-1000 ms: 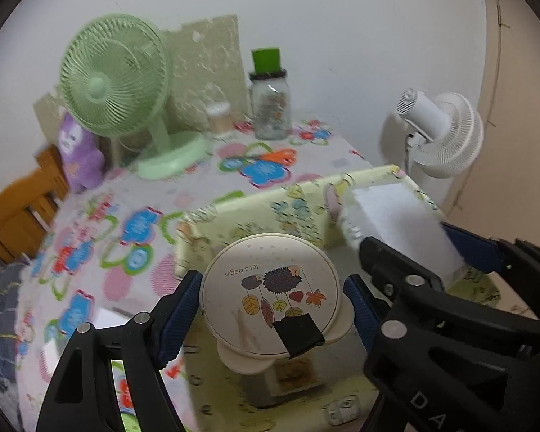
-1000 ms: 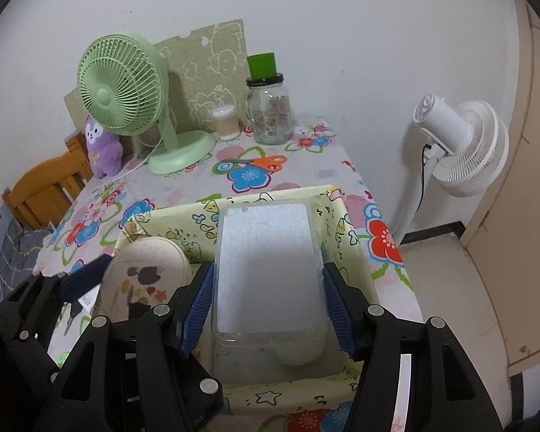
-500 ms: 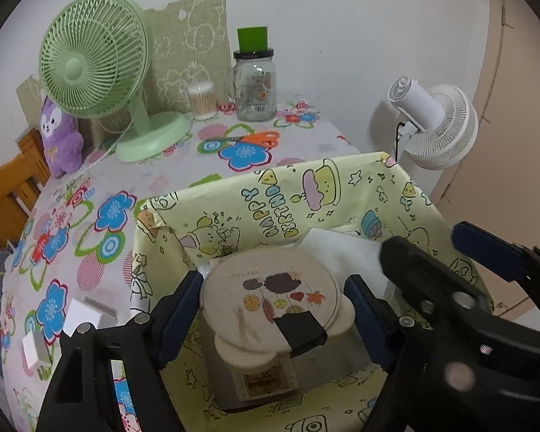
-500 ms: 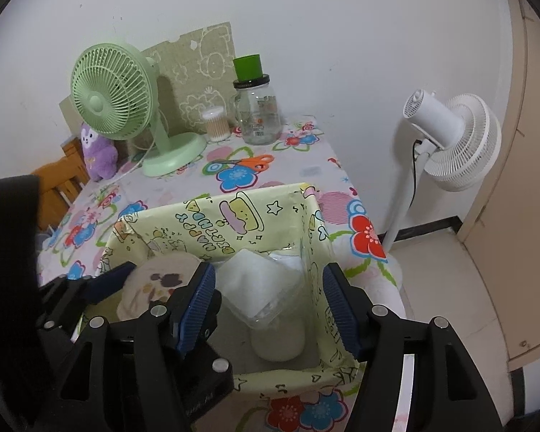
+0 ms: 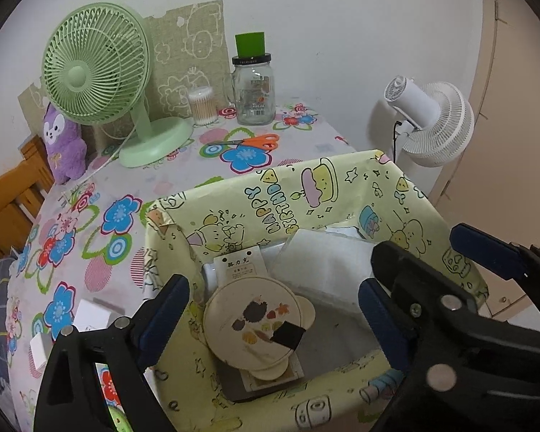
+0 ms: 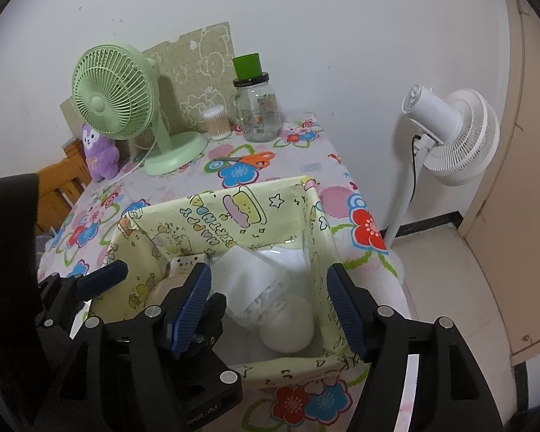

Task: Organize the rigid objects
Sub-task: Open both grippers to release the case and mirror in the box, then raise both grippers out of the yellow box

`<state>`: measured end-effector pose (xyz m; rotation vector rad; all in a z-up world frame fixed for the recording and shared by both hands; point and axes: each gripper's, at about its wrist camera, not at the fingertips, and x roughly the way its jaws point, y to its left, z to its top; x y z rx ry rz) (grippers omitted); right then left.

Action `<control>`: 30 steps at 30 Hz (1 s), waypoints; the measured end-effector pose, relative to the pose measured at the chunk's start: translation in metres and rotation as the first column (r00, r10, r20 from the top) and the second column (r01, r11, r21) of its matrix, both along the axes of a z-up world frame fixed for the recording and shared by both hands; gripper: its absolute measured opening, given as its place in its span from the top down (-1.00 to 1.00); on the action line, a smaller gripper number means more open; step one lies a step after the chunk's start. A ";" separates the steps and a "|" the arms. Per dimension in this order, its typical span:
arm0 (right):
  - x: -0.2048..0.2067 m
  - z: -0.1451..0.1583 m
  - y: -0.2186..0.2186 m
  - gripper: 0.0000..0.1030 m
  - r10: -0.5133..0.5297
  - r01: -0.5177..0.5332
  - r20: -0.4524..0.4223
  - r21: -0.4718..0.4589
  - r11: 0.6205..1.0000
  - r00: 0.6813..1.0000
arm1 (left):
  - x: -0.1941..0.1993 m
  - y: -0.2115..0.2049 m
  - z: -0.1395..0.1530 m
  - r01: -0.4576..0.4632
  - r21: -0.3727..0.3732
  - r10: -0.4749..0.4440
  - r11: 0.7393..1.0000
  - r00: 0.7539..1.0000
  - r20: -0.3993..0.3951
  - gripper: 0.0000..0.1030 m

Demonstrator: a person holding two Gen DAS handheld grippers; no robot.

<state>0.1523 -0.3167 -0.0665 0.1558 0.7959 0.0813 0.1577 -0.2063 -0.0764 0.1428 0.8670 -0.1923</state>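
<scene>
While both grippers hang over the yellow box (image 5: 342, 194), their jaws are opening and nothing is held between them. The left gripper (image 5: 270, 318) is spread wide above the round lidded tin (image 5: 255, 327), and its pads do not touch it. The tin sits inside the box, on top of a flat thing by the box's near wall. The right gripper (image 6: 270, 306) is partly spread over the clear plastic box (image 6: 255, 280), which lies tilted inside, near the box's right wall, leaning on a white round thing (image 6: 288, 327). Its pads stand apart from it too.

So these two things look put away. The yellow box stands at the near right corner of the table (image 5: 90, 237).

Some things are left outside, it seems. Small white blocks (image 5: 90, 318) lie by the table's left edge. Farther off, orange scissors (image 5: 248, 141) lie on the cloth. At the far edge stand a glass jar (image 5: 253, 93), a tub of cotton swabs (image 5: 203, 106) and a green fan (image 5: 97, 72).
</scene>
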 end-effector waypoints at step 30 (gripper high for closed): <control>-0.051 0.025 0.056 -0.69 -0.003 0.005 0.051 -0.046 0.999 0.999 | -0.058 0.051 0.030 0.003 -0.004 -0.002 1.000 0.997 0.082 -0.97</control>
